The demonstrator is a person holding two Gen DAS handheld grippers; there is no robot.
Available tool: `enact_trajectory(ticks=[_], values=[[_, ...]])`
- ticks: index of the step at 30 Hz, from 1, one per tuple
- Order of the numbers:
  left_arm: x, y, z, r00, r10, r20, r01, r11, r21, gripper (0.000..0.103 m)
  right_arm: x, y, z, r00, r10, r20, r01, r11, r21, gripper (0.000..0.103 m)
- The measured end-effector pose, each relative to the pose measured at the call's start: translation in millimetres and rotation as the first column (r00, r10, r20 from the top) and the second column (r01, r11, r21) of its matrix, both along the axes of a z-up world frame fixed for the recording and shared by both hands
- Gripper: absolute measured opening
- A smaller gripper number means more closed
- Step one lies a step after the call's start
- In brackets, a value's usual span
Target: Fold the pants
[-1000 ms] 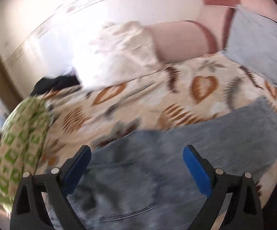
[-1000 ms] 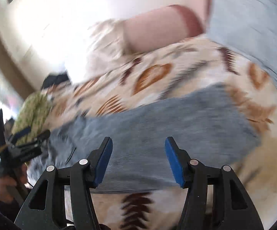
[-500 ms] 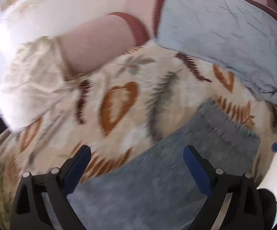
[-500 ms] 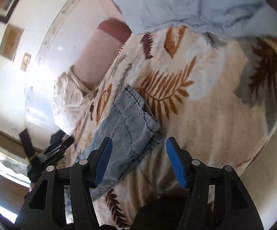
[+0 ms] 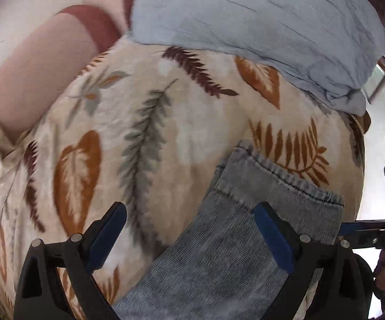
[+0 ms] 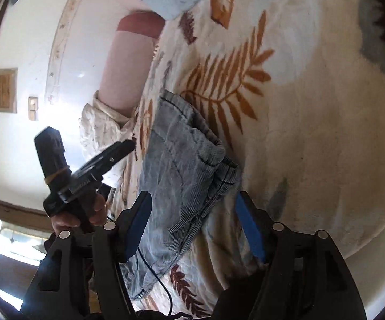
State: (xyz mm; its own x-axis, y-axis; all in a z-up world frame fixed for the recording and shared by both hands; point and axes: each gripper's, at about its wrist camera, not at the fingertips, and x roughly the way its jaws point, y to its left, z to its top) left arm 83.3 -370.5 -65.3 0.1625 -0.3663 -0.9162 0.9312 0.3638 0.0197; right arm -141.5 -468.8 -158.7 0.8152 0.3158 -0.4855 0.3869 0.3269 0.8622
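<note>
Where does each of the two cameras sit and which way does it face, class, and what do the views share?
Left wrist: rides the left gripper, looking along its open fingers down at the jeans hem on the leaf-print blanket; the right gripper's edge shows at far right.
Right wrist: rides the right gripper, fingers open, over the same hem from the side; the left hand and its gripper show.
Shared: jeans, blanket, blue pillow.
</note>
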Motion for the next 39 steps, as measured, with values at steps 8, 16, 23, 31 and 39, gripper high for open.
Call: enact_trajectory(ticks=[8,16,23,31,39], values=[[0.8,-29.9,-19.3,0.99,-0.107,-0.088,0.11,0.994,0.027,0.098,4.5,-9.4,-22.1,0.998,-0.039,0.048,0.032,0.991,0.132,0.066],[-0.8,-50.6,-37.6,0.954,-0.183,-0.236,0.189,0.982,-0.001,0.097,1.6,-14.1,-31.8,0.994,-0.063,0.094,0.042,0.976,0.212,0.066],[-4.7,-60.0,-50.8,0.922,-0.238,-0.306,0.246,0.969,-0.013,0.087,-1.3,-12.9,-34.8,0.993,-0.057,0.107,0.032,0.976,0.216,0.06],[10.8,-56.8,-51.8,0.905,-0.233,-0.356,0.231,0.972,-0.05,0.068,2.8,-10.8,-34.9,0.994,-0.047,0.101,0.026,0.98,0.199,0.059],[6.3,-50.8,-43.4,0.925,-0.244,-0.291,0.231,0.97,-0.077,0.025,9.5,-2.6,-31.5,0.996,-0.023,0.09,0.007,0.986,0.166,0.025]])
